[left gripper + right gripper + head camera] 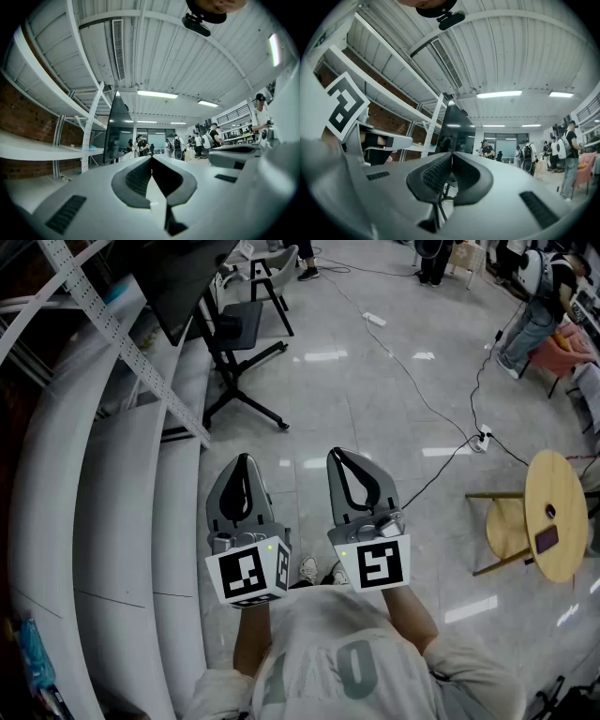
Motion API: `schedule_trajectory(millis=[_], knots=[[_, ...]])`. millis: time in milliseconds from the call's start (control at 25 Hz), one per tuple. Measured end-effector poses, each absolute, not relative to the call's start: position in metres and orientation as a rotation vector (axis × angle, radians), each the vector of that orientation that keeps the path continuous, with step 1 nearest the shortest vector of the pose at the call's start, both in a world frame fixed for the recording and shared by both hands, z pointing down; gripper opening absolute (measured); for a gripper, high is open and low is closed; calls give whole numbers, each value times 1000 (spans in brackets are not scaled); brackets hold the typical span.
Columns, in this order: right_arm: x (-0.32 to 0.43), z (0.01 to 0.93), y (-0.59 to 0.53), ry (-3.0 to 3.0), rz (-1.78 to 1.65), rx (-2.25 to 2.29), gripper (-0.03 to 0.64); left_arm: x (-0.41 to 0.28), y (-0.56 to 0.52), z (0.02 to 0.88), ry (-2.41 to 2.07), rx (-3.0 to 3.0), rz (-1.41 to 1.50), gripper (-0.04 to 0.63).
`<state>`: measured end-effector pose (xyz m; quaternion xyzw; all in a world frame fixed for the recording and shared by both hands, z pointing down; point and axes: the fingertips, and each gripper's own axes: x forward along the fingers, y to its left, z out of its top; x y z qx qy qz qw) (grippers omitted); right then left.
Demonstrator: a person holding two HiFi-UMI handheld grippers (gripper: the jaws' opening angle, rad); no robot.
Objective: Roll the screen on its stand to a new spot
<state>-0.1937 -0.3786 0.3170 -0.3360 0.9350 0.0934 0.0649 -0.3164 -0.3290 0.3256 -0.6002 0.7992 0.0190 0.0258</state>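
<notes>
Facing the screen point(183, 282) on its stand point(232, 371), well ahead by the shelves point(122, 493), I held my left gripper point(246, 459) and right gripper point(338, 455) closed on nothing, not yet touching it; I judged the next move was reaching the stand
</notes>
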Motion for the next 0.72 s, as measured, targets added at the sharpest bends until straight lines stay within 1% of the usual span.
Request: schedule_trajectory(millis=[320,720], knots=[[-170,329,-383,2850,245,-989,21,-304,-321,329,2511,-1798,30,15],[-179,336,-402,2839,198,-959,20,-331,-324,337,2576,-1704,25,15]])
